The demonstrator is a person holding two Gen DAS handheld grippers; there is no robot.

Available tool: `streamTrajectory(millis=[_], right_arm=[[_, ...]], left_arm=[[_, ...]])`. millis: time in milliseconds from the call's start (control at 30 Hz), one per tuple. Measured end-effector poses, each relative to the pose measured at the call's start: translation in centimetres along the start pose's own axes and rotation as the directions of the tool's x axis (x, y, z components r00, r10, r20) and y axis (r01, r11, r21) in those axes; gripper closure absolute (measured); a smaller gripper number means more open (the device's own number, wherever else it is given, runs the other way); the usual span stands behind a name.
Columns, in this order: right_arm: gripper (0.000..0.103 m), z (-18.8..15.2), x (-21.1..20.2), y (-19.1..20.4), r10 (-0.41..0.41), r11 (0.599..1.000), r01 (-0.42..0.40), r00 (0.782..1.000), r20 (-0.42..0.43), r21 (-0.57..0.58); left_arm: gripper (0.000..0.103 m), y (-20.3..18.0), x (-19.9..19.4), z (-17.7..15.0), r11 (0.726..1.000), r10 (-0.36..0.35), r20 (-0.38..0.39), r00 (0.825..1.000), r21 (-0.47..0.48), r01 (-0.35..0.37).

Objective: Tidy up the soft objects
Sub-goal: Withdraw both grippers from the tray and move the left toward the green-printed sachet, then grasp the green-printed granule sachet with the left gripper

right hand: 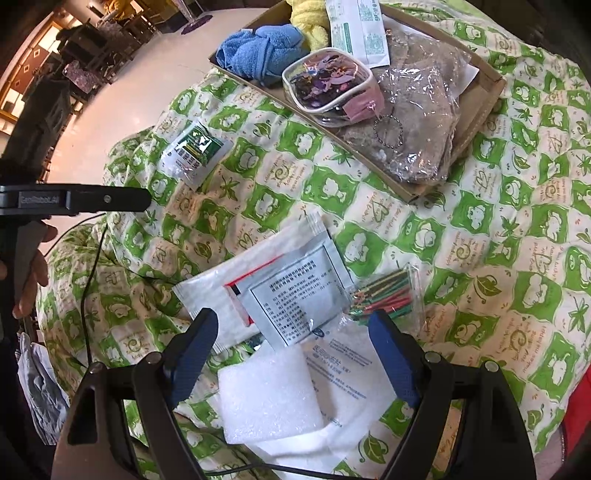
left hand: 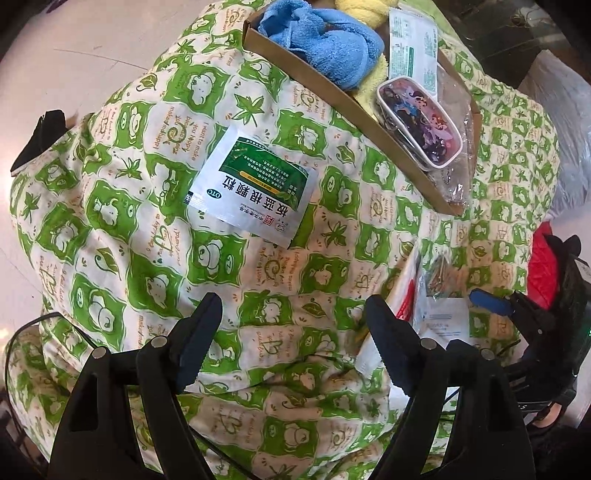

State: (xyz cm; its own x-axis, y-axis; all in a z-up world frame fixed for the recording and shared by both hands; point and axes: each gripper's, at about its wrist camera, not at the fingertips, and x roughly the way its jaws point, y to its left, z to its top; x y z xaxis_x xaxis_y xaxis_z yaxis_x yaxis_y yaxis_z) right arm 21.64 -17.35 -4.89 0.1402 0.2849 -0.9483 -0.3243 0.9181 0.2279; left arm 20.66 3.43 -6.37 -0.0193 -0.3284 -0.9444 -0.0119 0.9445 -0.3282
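My left gripper hangs wide open and empty over the quilt; the green sachet lies just ahead. It's slick and flat, so I might pinch fabric instead.

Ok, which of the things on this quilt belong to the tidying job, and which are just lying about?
Part of the job:
cardboard tray
blue towel
yellow towel
cartoon pouch
green sachet
white packets
foam pad
bag of coloured sticks

Just lying about:
quilt
black cable
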Motion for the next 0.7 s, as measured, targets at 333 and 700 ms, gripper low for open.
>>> streamTrajectory(millis=[333, 700], right_arm=[[0.019, 0.1, 0.7, -0.5, 0.001, 1.000, 0.000, 1.000, -0.018, 0.015], [0.019, 0.9, 0.6, -0.9, -0.042, 0.999, 0.043, 0.998, -0.041, 0.000]], left_arm=[[0.023, -0.3, -0.3, 0.7, 0.995, 0.061, 0.006, 0.998, 0.077, -0.061], [0.023, 1.3, 0.5, 5.2, 0.995, -0.048, -0.006, 0.999, -0.089, 0.048]])
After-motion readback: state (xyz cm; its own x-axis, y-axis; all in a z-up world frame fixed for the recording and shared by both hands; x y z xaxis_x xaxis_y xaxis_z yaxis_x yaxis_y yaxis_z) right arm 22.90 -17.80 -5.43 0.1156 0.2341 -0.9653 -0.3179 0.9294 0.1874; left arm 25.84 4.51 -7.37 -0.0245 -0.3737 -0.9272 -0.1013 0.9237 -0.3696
